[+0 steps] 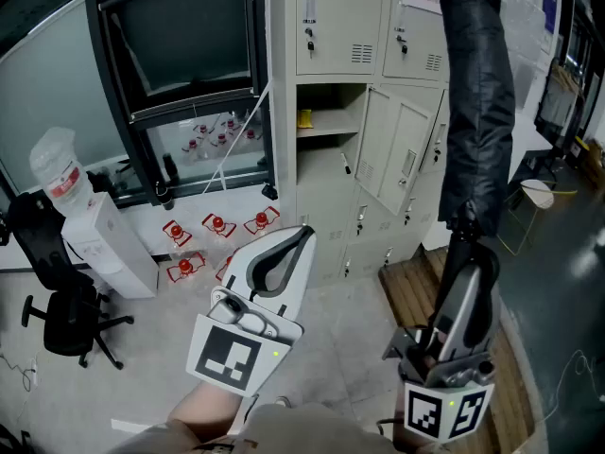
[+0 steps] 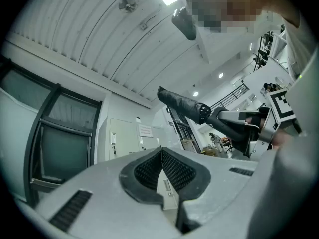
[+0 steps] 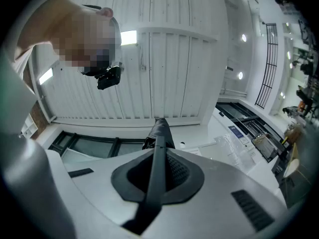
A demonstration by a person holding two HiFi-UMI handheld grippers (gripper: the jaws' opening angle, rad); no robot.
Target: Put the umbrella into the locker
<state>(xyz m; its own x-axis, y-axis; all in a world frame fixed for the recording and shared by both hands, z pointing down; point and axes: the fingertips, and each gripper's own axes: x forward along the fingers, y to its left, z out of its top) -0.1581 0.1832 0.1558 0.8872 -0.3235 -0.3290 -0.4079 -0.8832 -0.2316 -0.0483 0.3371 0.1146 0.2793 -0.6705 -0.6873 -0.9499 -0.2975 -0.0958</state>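
Observation:
A black folded umbrella [image 1: 477,93] stands upright at the right of the head view, with my right gripper [image 1: 470,253] shut on its lower shaft. In the right gripper view the shaft [image 3: 157,171] runs between the jaws of the right gripper [image 3: 159,156] and the rolled canopy [image 3: 159,132] rises beyond them. My left gripper [image 1: 304,235] points up at centre, shut and holding nothing; its jaws [image 2: 162,152] meet in the left gripper view. The grey locker bank [image 1: 340,26] stands ahead, with one open compartment [image 1: 329,112] and its door [image 1: 397,159] swung out to the right.
A small yellow item [image 1: 304,118] lies in the open compartment. Red-and-white objects [image 1: 217,225] lie on the floor by the dark window frame [image 1: 132,112]. At left are a white box [image 1: 109,249] and a black office chair [image 1: 61,310]. A wooden platform [image 1: 411,296] lies beneath the lockers.

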